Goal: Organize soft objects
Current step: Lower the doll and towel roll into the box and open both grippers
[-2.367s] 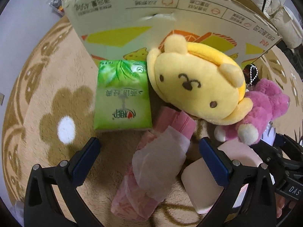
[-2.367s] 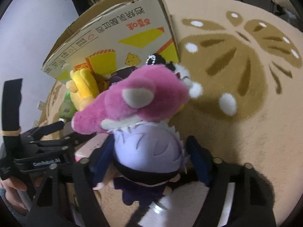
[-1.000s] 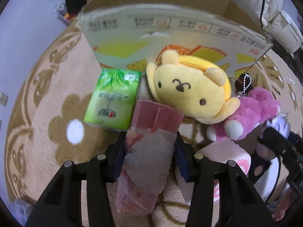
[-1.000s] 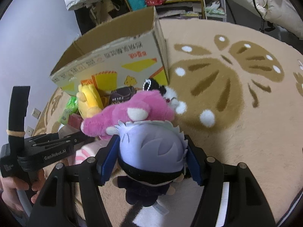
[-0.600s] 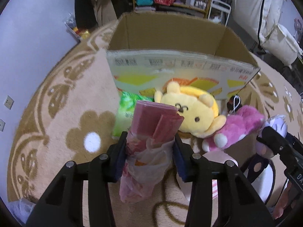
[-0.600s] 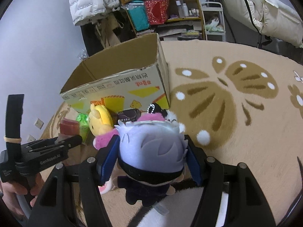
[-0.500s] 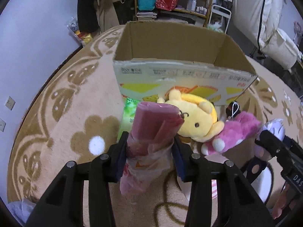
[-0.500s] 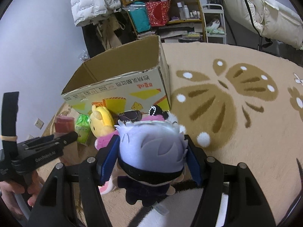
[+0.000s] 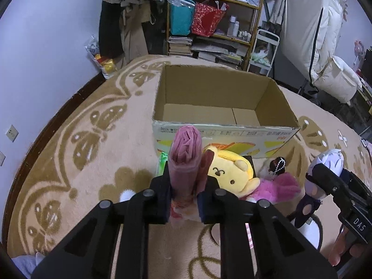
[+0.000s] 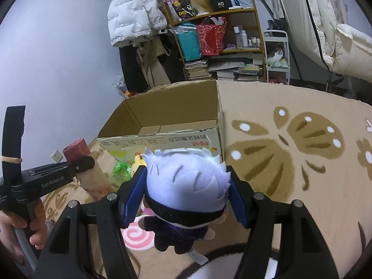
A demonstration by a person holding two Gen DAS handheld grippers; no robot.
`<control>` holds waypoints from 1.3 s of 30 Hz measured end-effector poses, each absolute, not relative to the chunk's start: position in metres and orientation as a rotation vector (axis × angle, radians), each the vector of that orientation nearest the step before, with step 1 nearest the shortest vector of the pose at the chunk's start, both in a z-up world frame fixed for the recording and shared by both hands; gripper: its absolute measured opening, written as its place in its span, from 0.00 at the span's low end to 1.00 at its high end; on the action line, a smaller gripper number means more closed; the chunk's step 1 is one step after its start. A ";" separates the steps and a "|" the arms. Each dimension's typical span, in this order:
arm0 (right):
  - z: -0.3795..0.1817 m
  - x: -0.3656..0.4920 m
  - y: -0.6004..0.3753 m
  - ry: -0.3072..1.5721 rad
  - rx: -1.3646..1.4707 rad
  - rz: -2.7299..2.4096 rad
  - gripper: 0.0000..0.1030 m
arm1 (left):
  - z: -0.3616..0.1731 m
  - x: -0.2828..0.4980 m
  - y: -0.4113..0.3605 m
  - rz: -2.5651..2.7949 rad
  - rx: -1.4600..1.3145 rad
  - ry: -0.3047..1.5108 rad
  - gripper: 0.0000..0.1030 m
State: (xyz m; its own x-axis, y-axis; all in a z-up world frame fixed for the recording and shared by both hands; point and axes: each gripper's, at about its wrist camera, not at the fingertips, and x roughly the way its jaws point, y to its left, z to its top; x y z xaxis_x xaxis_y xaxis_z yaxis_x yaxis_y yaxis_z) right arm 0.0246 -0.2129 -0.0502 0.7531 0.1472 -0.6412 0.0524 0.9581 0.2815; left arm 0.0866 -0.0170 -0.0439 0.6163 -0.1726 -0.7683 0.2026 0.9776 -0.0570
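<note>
My left gripper is shut on a pink tissue pack and holds it upright, lifted above the rug in front of the open cardboard box. My right gripper is shut on a white-haired doll, also lifted, near the box's front right corner. On the rug before the box lie a yellow bear plush, a pink plush, a green tissue pack and a pink swirl cushion. The box's inside looks empty.
A small black-haired doll with a bead chain lies by the box. A cluttered shelf and hanging coats stand behind the box. The patterned beige rug spreads to the left and right.
Both grippers closed on their items, the tissue pack and the doll, then rose and pulled back from the pile, so the open box top now shows.
</note>
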 end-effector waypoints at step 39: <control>0.002 0.151 -0.210 0.555 0.079 0.073 0.68 | 0.002 0.186 -0.032 -0.242 -0.008 0.643 0.17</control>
State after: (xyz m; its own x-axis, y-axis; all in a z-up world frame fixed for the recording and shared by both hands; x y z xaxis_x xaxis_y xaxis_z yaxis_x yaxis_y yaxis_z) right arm 0.1506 -0.2104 0.0017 0.8476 0.0906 -0.5229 -0.0477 0.9943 0.0950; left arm 0.1862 -0.0324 0.0017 0.7731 -0.2260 -0.5926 0.2211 0.9718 -0.0822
